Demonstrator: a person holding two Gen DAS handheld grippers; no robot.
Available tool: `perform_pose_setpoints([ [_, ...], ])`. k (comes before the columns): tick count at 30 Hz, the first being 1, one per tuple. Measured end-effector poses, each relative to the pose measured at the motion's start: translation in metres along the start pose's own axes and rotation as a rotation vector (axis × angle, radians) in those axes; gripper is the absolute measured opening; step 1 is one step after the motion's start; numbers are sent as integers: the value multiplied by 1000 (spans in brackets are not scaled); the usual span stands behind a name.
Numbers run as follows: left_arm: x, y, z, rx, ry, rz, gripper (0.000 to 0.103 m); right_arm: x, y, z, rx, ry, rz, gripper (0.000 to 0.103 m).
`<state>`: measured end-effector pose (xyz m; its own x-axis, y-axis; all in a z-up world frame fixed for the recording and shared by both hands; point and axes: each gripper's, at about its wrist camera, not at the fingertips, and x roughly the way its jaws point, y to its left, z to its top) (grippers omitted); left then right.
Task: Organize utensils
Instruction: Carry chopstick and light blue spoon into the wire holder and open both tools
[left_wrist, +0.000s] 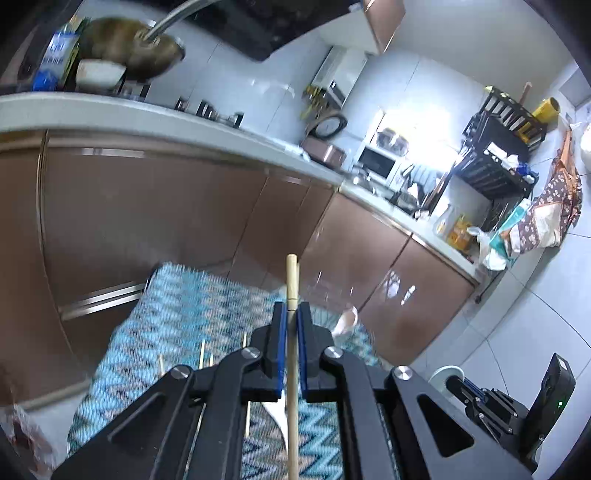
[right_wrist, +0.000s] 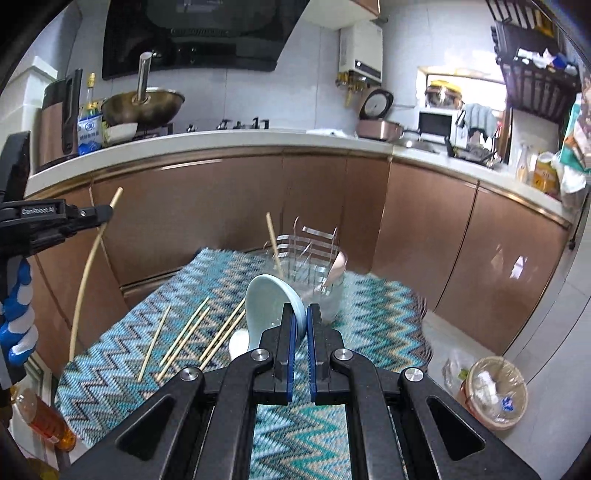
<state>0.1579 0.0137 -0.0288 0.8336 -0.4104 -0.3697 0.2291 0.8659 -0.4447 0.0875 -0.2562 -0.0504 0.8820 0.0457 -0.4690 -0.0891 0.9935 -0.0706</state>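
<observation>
Chopsticks (right_wrist: 184, 328) strewn on mat (right_wrist: 129, 354); left gripper (left_wrist: 291, 314) pinches one, right gripper (right_wrist: 300, 314) clamps spoon (right_wrist: 273, 302)

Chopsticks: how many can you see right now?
7: one in the left gripper, one standing in the holder, five on the mat. The grippers may hide more.

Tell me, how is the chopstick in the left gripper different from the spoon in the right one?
The chopstick is a thin, straight, tan stick; the spoon is pale blue with a wide round bowl. The chopstick runs straight through the left gripper and sticks out past its jaws; the spoon is pinched at one edge by the right gripper. Both are lifted above the zigzag mat, clamped in shut jaws.
</observation>
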Motion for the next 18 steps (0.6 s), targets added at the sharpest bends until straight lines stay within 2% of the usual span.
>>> perform_pose_setpoints([
  [8,28,-43,51,35,-147,-8,5,28,-24,47,30,-109,-41,5],
  [13,70,-74,78,63,-267,6,5,61,-40,78,45,-193,-78,6],
  [18,118,-93,88,93,-356,21,5,100,-48,93,38,-250,-129,6],
])
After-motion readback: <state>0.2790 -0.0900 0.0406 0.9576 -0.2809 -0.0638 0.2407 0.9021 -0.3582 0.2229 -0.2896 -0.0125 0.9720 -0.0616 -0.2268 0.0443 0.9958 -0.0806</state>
